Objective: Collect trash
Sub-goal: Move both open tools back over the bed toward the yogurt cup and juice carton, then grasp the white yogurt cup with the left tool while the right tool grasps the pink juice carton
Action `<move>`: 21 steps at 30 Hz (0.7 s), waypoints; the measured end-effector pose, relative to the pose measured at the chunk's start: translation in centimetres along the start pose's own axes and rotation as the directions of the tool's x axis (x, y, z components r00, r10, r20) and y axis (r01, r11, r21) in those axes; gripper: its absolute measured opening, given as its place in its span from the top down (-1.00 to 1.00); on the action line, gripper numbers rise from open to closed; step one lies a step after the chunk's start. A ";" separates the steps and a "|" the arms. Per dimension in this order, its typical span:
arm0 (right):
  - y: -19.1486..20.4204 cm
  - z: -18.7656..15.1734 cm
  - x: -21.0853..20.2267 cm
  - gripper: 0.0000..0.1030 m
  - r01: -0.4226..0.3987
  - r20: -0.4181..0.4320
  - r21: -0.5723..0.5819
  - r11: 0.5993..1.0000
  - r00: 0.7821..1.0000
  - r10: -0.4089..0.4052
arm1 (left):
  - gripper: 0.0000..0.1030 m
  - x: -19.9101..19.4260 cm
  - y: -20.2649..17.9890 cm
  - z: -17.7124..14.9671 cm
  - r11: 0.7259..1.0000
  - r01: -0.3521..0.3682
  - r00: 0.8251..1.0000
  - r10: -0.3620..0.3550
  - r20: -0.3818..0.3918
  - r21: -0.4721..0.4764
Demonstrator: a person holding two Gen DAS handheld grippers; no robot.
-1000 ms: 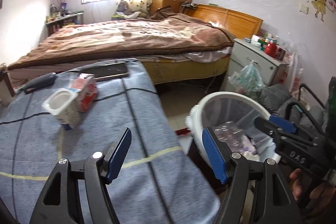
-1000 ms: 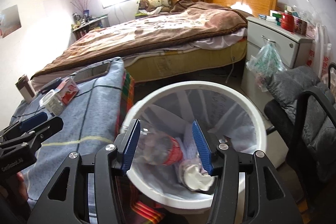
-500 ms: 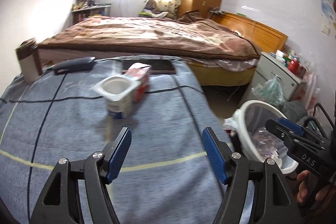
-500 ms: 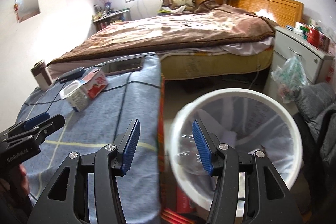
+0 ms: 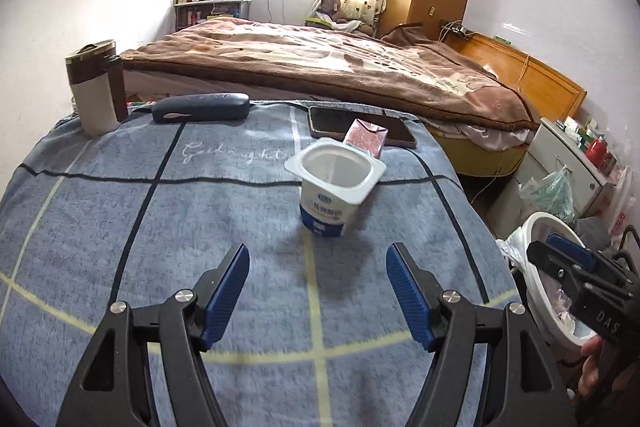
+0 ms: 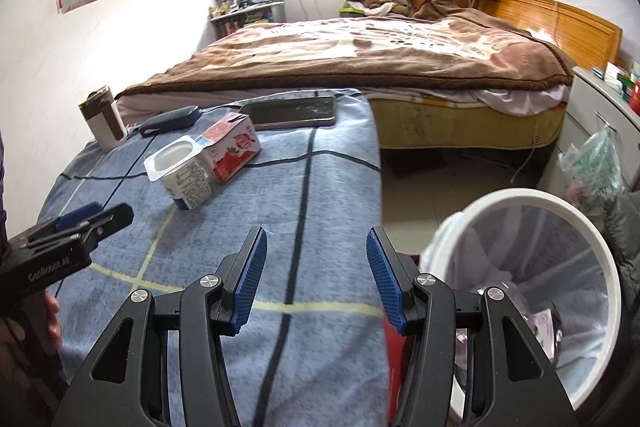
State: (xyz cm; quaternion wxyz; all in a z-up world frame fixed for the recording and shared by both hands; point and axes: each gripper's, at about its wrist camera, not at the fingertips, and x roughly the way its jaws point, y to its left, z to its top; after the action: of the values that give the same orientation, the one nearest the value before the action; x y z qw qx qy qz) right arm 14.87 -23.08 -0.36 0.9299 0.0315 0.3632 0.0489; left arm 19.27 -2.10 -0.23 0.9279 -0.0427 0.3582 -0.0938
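Squarish white plastic yogurt cup (image 5: 335,189) sits on the fuzzy blue blanket-covered table (image 5: 160,227). Both grippers, left gripper (image 5: 316,287) and right gripper (image 6: 316,277), hover empty, fingers spread wide.

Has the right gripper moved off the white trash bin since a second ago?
Yes. The right gripper shifted left from the white trash bin and is over the blue blanket.

Both wrist views face bedward, sharing the yogurt cup (image 5: 335,187) (image 6: 182,175).
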 end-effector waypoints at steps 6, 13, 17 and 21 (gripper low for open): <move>0.3 1.1 1.4 -0.05 -0.011 -0.013 0.000 1.000 1.000 0.011 | -0.44 2.8 -0.1 1.4 0.999 0.010 0.999 -0.008 -0.042 0.045; 0.7 2.3 3.0 -0.05 -0.018 -0.030 0.006 1.000 0.999 0.018 | -0.44 5.4 -0.6 2.8 0.996 0.005 0.999 -0.001 -0.041 0.090; 0.8 2.8 3.8 -0.05 -0.021 -0.040 0.005 1.000 0.999 0.021 | -0.44 6.6 -0.3 3.6 0.996 0.051 0.997 -0.046 -0.061 0.072; 1.0 3.2 4.4 -0.05 -0.023 -0.044 0.010 1.000 0.999 0.023 | -0.44 7.3 -0.1 4.1 0.996 0.068 0.996 -0.065 -0.058 0.057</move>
State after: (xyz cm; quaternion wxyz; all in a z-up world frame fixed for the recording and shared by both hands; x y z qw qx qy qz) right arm 20.12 -21.63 -0.88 0.9209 0.0390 0.3835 0.0585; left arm 27.36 -3.69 -1.97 0.9147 -0.0247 0.3796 -0.1364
